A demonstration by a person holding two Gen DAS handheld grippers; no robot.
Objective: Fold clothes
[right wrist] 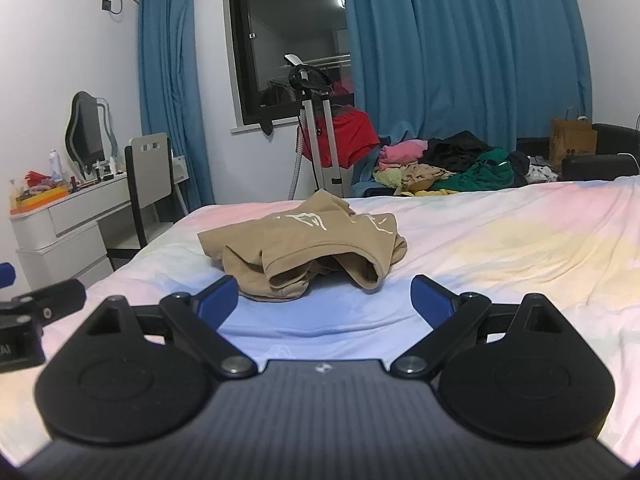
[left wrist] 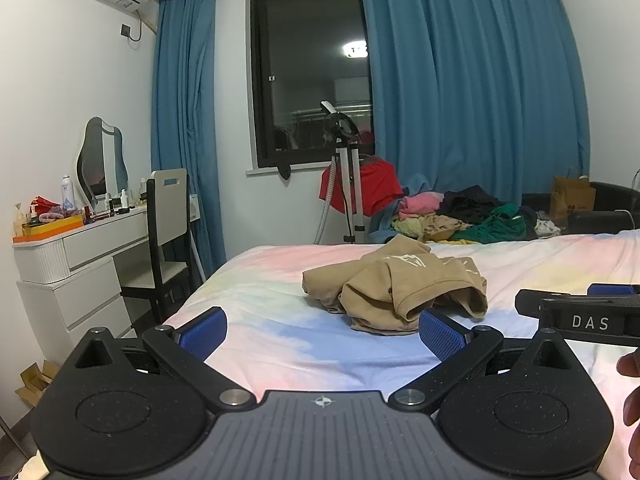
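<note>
At the left of the frame a white dressing table [left wrist: 80,248] carries a mirror [left wrist: 102,164], with a chair [left wrist: 166,232] beside it. In the lower centre the left gripper [left wrist: 322,330] hovers over the pastel bedsheet [left wrist: 260,280], jaws spread wide and empty. The crumpled tan T-shirt [left wrist: 396,288] lies just beyond it, centre frame. The right gripper [right wrist: 324,298] is likewise spread apart, holding nothing. At upper right, a clothes pile [left wrist: 460,216] sits before blue curtains [left wrist: 480,80].

At the right edge of my left wrist view I read "DAS" in white letters on the black body of the right gripper [left wrist: 576,312]. The tan garment [left wrist: 396,286] carries a pale print I cannot read.
</note>
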